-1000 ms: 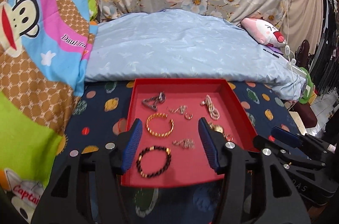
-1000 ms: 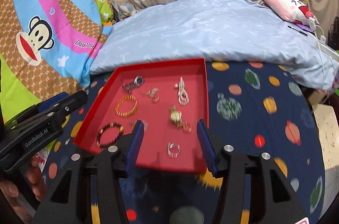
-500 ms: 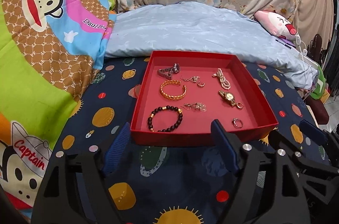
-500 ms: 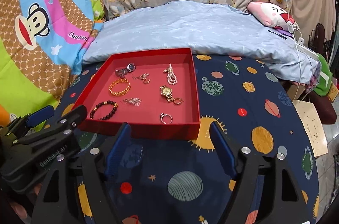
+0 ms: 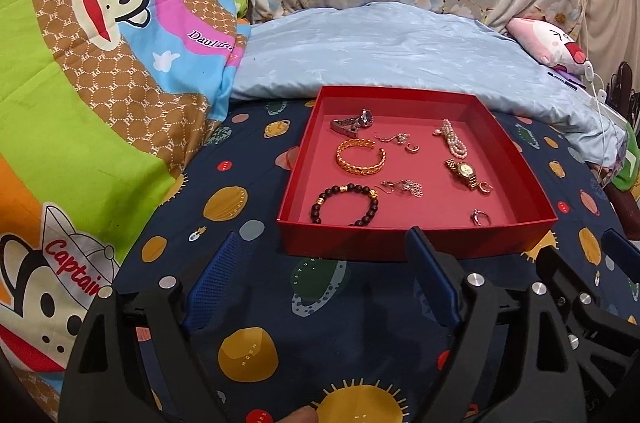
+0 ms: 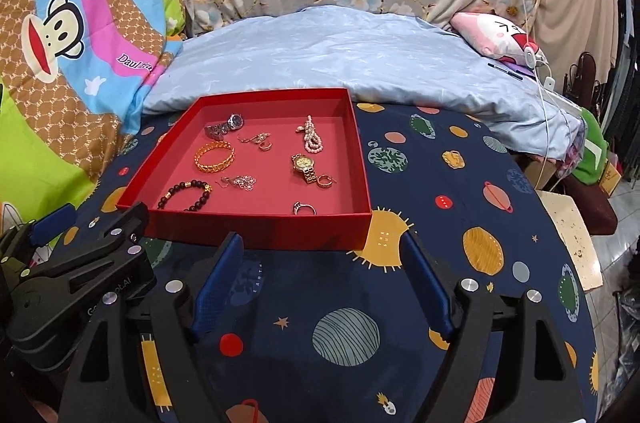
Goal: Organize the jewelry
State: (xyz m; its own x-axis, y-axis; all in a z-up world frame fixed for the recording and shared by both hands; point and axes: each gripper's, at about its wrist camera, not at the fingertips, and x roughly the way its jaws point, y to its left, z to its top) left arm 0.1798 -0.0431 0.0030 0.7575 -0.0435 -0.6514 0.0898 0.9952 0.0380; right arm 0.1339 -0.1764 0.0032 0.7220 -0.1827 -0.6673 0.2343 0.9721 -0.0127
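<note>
A red tray sits on the planet-print sheet and holds several pieces of jewelry. In it lie a gold cuff bracelet, a dark bead bracelet, a gold watch, a silver watch, a pearl strand, earrings and a silver ring. My left gripper is open and empty just before the tray's near wall. My right gripper is open and empty at the tray's near right corner.
A light blue pillow lies behind the tray. A monkey-print blanket rises at the left. A pink plush toy and a white cable are at the far right. The bed edge drops to a stool at right.
Both grippers have pulled back from over the tray toward me and their jaws have opened wider. The jewelry in the tray has not moved.
</note>
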